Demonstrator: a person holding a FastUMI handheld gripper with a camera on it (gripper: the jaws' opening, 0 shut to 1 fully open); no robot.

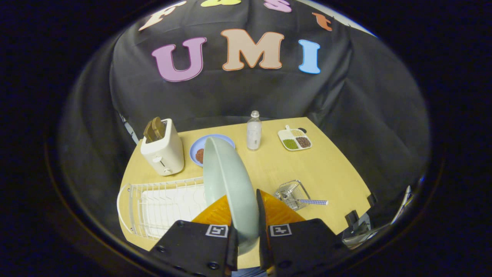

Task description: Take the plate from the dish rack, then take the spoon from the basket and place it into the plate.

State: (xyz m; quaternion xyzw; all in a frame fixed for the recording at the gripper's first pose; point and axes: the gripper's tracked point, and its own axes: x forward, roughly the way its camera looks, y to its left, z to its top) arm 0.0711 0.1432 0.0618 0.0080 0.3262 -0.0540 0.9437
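1. The hand-held gripper (246, 227) is clamped on the pale green plate (226, 184); its two fingers press on opposite faces of the plate near the rim, and the plate stands on edge between them, tilted a little.
2. The plate is held up in the air, clear of the white wire dish rack (161, 206), which sits just below and to one side of the fingers on the wooden surface (326, 169). By that, the first step, taking the plate out of the rack, looks done or nearly so.
3. The spoon (311, 201) lies in the small wire basket (292, 194) on the other side of the fingers, its patterned handle poking out over the basket's edge.
4. Next, I judge, the plate must be laid flat on a bare stretch of the surface and let go, since the fingers must be free before they can take the spoon.
5. A spot near the basket would suit, away from the toaster (161, 148), the blue dish (200, 150), the bottle (254, 130) and the divided snack tray (295, 139) farther back.
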